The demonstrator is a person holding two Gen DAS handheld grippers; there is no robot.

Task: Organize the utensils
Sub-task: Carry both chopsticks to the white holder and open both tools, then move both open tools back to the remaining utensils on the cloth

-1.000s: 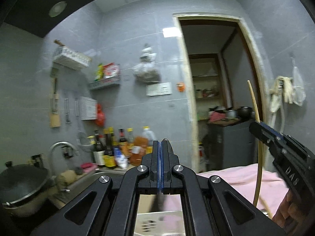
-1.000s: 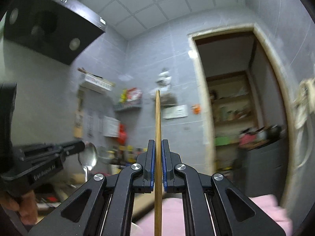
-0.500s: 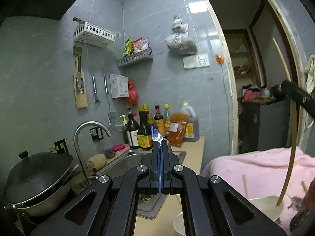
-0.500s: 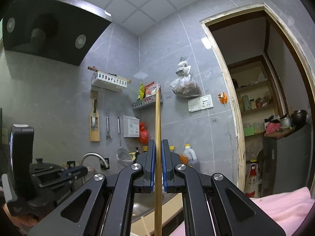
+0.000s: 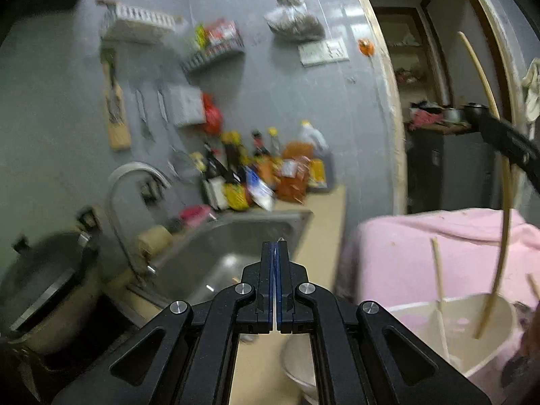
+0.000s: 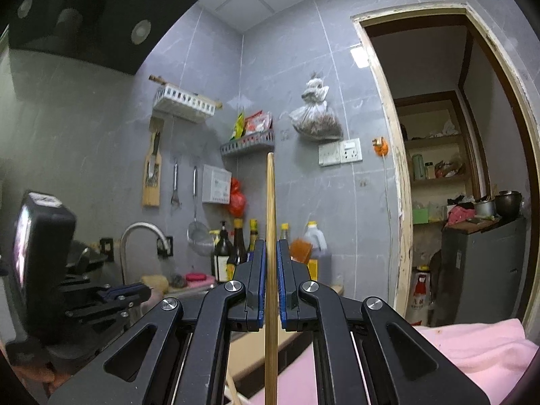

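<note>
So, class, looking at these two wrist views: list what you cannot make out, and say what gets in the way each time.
- Sauce bottles, left wrist view: labels smeared by motion blur.
- Chopstick in the right hand-held gripper, right wrist view: lower end cut off by the bottom edge.
- White bowl, left wrist view: contents blurred; its right side runs into the dark corner.
- Left hand-held gripper: any thin thing between its closed fingers is too small to identify.

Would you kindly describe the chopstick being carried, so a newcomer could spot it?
Start at the pink cloth and the pale bowl on it. The chopstick stands upright above that bowl, clamped mid-length in the right hand-held gripper; another stick merely leans inside the bowl.
</note>
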